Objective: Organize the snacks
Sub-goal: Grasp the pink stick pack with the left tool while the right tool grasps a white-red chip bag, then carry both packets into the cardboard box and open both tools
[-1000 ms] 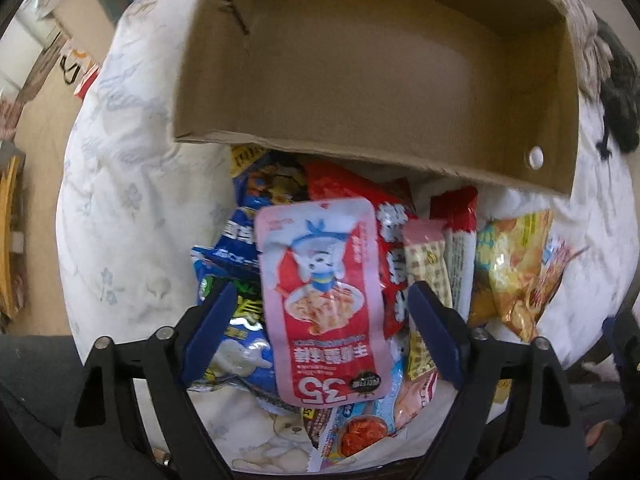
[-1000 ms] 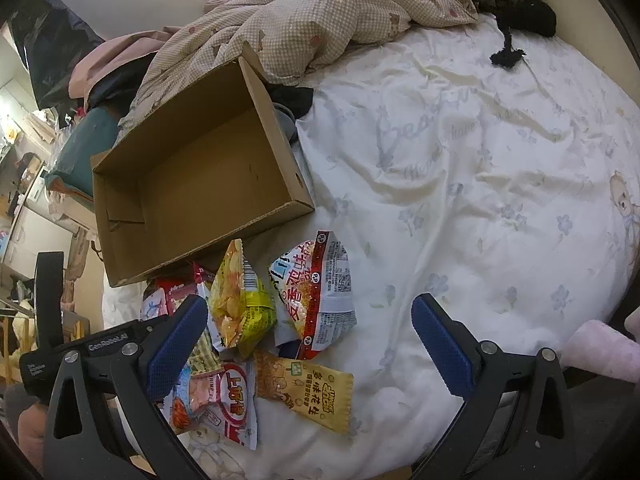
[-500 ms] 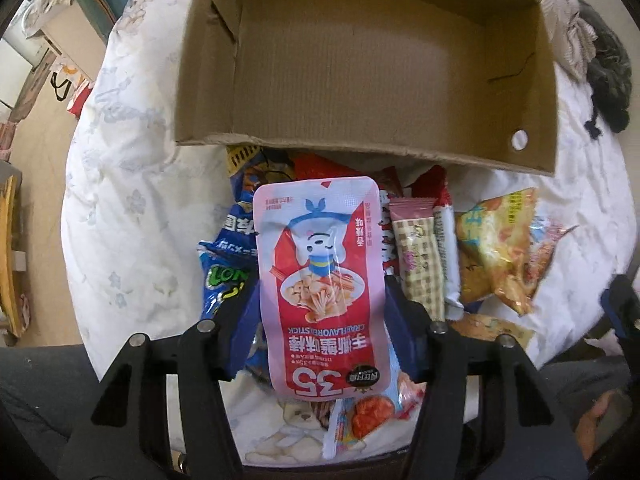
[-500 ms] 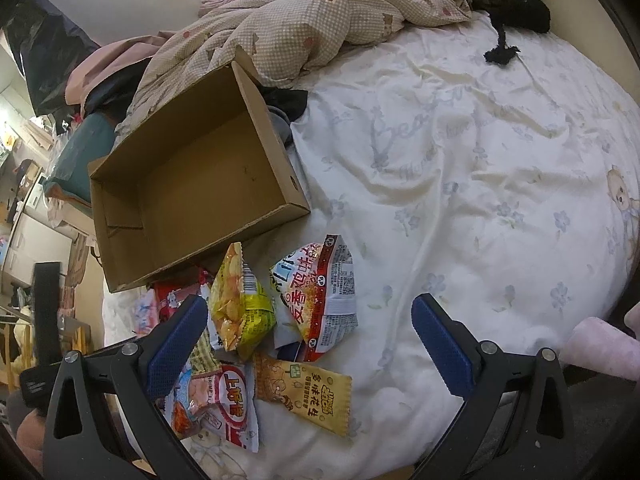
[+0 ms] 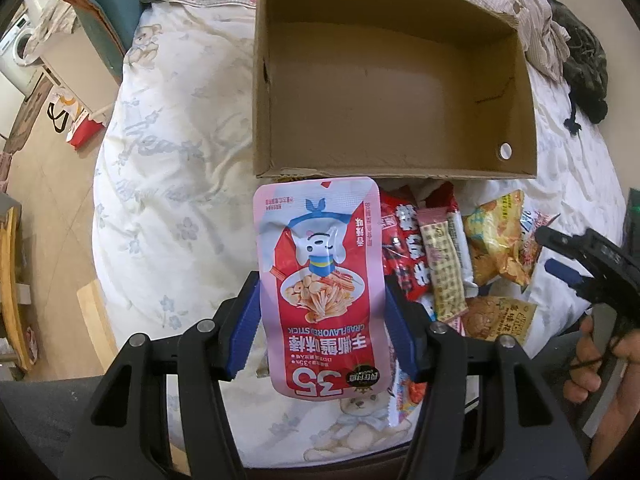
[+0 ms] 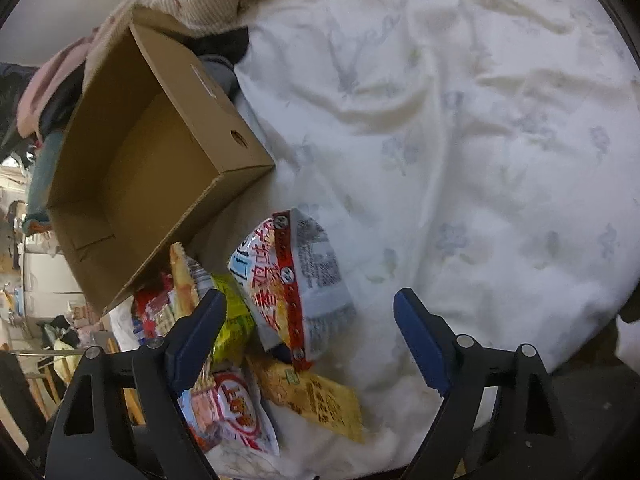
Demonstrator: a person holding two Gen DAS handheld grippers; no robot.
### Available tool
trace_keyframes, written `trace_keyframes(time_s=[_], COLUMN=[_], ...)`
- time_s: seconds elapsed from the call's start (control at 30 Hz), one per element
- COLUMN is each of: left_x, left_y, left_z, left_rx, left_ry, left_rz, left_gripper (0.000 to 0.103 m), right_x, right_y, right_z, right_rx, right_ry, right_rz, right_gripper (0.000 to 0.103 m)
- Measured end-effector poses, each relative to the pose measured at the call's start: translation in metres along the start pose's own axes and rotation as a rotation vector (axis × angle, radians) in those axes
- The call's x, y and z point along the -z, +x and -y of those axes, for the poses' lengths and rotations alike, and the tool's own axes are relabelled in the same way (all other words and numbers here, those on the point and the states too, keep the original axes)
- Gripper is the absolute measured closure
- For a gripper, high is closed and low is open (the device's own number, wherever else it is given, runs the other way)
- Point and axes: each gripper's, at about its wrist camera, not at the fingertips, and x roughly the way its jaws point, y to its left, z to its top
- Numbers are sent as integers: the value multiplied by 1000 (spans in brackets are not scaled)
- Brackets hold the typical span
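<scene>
Up off the pile came the pink crab stick pouch [image 5: 320, 280], and my left claw [image 5: 320, 320] now pinches it by its two long sides, where a second ago the fingers sat wide on each side of it. My right claw [image 6: 308, 344] has dropped lower over the snacks.

I name every place by the cardboard box [image 5: 516, 92], the biggest thing on the bed [image 6: 460, 120]. It lies open and I see nothing inside, so I think it is where the snacks should go. Its open top faces me, which makes it easy to drop things in.

Snacks lie in a heap [image 5: 440, 256] just in front of the box's near wall, some on top of others. I am holding the pouch flat and above that heap, its far end almost over the near wall, so a short push forward should put it in the box.

My right claw is spread wide and holds nothing. It hangs over the white and red bag [image 6: 300, 280], at the heap's side away from the box. Maybe that bag comes next. A yellow bag [image 6: 316, 400] sits closest to me.
</scene>
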Motion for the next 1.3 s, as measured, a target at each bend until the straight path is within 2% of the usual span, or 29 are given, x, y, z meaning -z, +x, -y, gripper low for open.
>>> trace_keyframes(time_s=[0.17, 0.23, 0.47, 0.53, 0.63, 0.77, 0.9, 1.0, 1.1, 1.2, 1.3], left_x=[3, 2, 4, 5, 6, 6, 4, 0, -11, -27, -47], left_y=[0, 0, -3, -4, -6, -4, -10, -23, -39, -56, -61], left_z=[-18, -16, -10, -9, -11, -15, -15, -16, -18, -19, -17], left_rx=[43, 49, 53, 48, 39, 52, 70, 91, 99, 109, 86], left_ry=[-34, -30, -13, -4, -4, -28, -35, -38, -43, -41, -24], left_rz=[-13, -16, 9, 19, 33, 22, 39, 63, 98, 136, 158], left_gripper=[49, 49, 49, 49, 49, 49, 49, 49, 49, 49, 49], right_x=[-6, -4, -8, -9, -7, -5, 2, 3, 2, 2, 0], right_y=[22, 31, 41, 43, 35, 4, -42, -68, -84, -94, -96], right_z=[-3, -3, 1, -3, -3, -1, -7, -14, -24, -57, -81], right_rx=[-14, -10, 36, 47, 25, -21, -50, -127, -146, -186, -238], right_ry=[30, 45, 102, 75, 61, 30, -66, -115, -178, -261, -333], right_rz=[-28, -54, -47, -55, -54, 13, 118, 169, 202, 258, 266], right_gripper=[15, 15, 15, 25, 34, 45, 55, 55, 56, 58, 60])
